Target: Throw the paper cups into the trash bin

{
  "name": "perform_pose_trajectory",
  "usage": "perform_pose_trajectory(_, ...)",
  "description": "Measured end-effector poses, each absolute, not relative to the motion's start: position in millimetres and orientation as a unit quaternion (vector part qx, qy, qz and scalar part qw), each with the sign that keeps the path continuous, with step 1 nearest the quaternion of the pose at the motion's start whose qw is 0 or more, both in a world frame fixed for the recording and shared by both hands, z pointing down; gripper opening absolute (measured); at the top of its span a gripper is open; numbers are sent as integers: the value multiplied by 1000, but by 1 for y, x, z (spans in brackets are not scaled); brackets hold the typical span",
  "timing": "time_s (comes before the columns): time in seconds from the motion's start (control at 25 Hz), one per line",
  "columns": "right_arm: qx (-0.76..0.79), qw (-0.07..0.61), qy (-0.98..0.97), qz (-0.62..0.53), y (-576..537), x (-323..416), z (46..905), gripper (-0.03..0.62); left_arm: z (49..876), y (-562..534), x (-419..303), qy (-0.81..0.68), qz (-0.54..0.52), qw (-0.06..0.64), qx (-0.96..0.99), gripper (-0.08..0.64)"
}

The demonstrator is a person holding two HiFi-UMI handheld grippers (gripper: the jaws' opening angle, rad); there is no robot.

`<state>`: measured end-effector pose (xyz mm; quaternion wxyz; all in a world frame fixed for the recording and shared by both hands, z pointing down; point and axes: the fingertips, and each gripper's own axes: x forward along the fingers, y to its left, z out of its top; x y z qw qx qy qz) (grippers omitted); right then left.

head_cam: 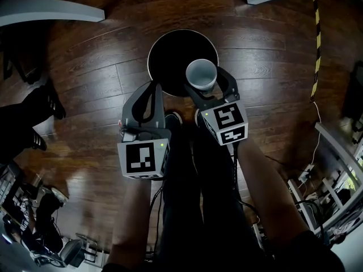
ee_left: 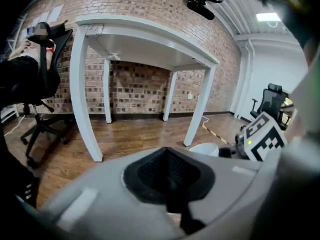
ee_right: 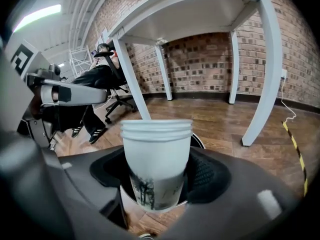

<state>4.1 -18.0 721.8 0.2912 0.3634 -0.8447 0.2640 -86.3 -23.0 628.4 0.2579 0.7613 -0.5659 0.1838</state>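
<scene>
A white paper cup (head_cam: pixel 201 74) stands upright in my right gripper (head_cam: pixel 207 83), which is shut on it over the near right part of the round black trash bin (head_cam: pixel 170 55). In the right gripper view the cup (ee_right: pixel 157 154), with a dark tree print low on its side, fills the jaws of the right gripper (ee_right: pixel 157 179), and the bin's rim (ee_right: pixel 201 142) shows just behind it. My left gripper (head_cam: pixel 152 87) is shut on nothing at the bin's near left edge. The left gripper view shows the left gripper (ee_left: pixel 169 176) with its jaws together, and the cup (ee_left: pixel 206 149) off to the right.
White table legs (ee_left: pixel 82 99) stand on the dark wood floor before a brick wall. A person sits on an office chair (ee_right: pixel 112 96) to the left. Yellow-black tape (head_cam: pixel 315 44) runs along the floor on the right, with cables and gear (head_cam: pixel 317 208) nearby.
</scene>
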Motion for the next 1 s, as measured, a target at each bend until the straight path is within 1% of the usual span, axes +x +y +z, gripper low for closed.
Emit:
perform_pose_trajectory(0.24,351,333,-840,246,-6,-5,739,336,639,-10,-88,-564,186,264,760,5)
perform_pose_trajectory(0.44,362,348,-828,249,-3,-5,753,337,647,-3,-88,-558,190,264,764,5)
perform_pose_trajectory(0.64,356,384,-822,221,-1,-5,764,337,651,-1,-89,-568,184,274,754,5)
perform_pose_trajectory(1.0,347,401,-815,236,8,-4,775,362,651,1,-90,-555,194,266,764,5)
